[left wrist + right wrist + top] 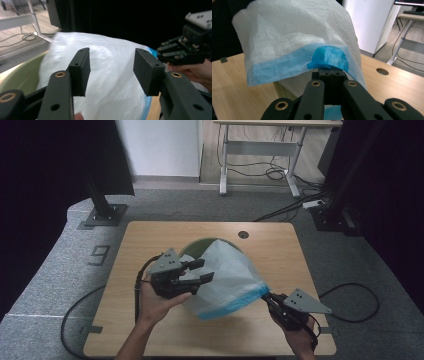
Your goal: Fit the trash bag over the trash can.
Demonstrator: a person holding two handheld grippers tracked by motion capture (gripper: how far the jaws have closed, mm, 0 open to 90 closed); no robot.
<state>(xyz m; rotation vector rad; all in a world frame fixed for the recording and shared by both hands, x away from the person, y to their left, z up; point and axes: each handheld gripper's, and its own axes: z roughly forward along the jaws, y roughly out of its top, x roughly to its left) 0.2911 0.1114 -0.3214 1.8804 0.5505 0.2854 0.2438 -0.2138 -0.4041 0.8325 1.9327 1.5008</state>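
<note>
A white plastic bag (pixel 227 275) with a blue band along its mouth is draped over a pale green bin (pixel 197 247) in the middle of the table. My right gripper (pixel 270 298) is shut on the blue band at the bag's near right corner; the right gripper view shows the bunched blue rim (pixel 329 58) pinched between its jaws. My left gripper (pixel 202 271) is at the bag's left side, open, its jaws apart in front of the white film (pixel 110 72) without pressing on it. The other gripper (pixel 187 47) appears at the right of the left gripper view.
The wooden table (pixel 150 240) has a round cable hole (pixel 243 234) at its back edge. Black cables trail off both sides onto the grey carpet. A white desk frame (pixel 260 150) stands farther back.
</note>
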